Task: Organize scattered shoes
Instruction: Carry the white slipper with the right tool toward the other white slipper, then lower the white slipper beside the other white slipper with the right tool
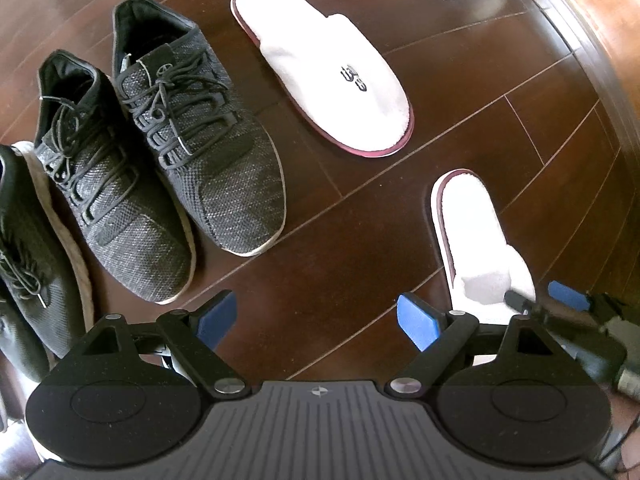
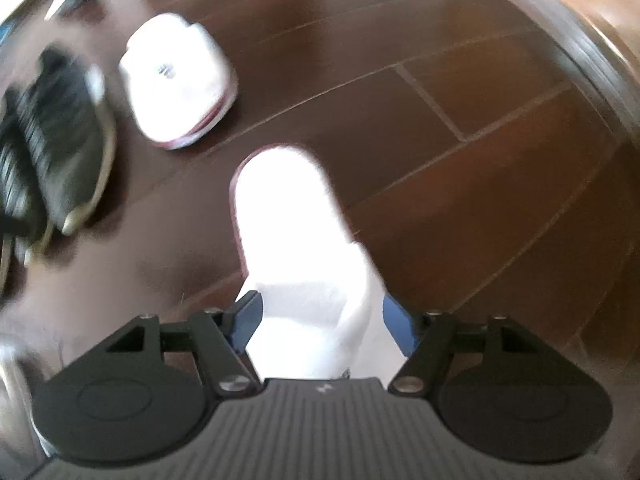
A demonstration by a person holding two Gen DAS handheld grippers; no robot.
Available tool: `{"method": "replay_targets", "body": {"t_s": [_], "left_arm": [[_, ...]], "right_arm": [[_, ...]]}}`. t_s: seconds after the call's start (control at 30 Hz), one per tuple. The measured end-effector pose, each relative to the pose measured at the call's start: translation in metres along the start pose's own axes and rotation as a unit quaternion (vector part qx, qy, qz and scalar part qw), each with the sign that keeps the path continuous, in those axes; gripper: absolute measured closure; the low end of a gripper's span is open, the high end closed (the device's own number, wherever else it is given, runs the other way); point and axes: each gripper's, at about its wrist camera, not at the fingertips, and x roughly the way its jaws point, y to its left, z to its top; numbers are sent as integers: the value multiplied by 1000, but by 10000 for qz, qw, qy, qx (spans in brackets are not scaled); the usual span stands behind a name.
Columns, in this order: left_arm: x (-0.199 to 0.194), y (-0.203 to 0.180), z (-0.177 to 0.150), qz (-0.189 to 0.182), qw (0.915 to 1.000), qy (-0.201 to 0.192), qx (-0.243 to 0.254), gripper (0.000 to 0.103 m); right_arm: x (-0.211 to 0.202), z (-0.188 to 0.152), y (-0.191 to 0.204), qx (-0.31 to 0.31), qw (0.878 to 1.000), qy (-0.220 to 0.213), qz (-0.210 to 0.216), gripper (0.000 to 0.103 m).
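Observation:
Two grey knit sneakers (image 1: 160, 152) lie side by side on the dark wood floor (image 1: 340, 240). A white slipper with a dark logo (image 1: 328, 72) lies to their right, toe towards me. A second white slipper (image 1: 476, 236) lies at the lower right, and it fills the middle of the right wrist view (image 2: 288, 216). My right gripper (image 2: 322, 322) is shut on this slipper's upper, a blue pad pressed to each side; it also shows in the left wrist view (image 1: 540, 300). My left gripper (image 1: 318, 320) hangs open over bare floor, holding nothing.
A black shoe with a pale sole (image 1: 24, 240) lies at the left edge beside the sneakers. A lighter wooden border (image 1: 592, 20) runs along the right. In the blurred right wrist view, the logo slipper (image 2: 176, 84) and the sneakers (image 2: 52, 120) sit at the left.

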Motion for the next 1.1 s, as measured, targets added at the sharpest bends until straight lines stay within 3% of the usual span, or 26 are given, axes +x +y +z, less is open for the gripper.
{"method": "replay_targets", "body": {"t_s": [0.13, 0.23, 0.37, 0.4, 0.47, 0.67, 0.93, 1.1], "left_arm": [[1, -1, 1, -11, 10000, 12, 14, 12], [3, -1, 1, 1, 10000, 34, 15, 12], [4, -1, 1, 6, 10000, 57, 10, 12], [5, -1, 2, 2, 10000, 59, 8, 12], [5, -2, 3, -4, 10000, 65, 9, 12], [8, -1, 5, 21, 10000, 82, -4, 12], [8, 2, 12, 36, 9999, 64, -74, 12], [8, 2, 16, 10, 9999, 49, -94, 12]], "right_arm": [[20, -11, 9, -683, 9973, 235, -115, 33], [29, -16, 15, -858, 9957, 230, -249, 33], [34, -12, 3, -778, 9967, 194, -120, 34], [37, -10, 2, -727, 9971, 232, -21, 36], [48, -3, 1, -647, 9973, 321, 106, 54], [49, -4, 0, -462, 9982, 381, 99, 77], [30, 4, 0, -463, 9989, 119, 10, 82], [30, 34, -1, -454, 9988, -150, -38, 82]]}}
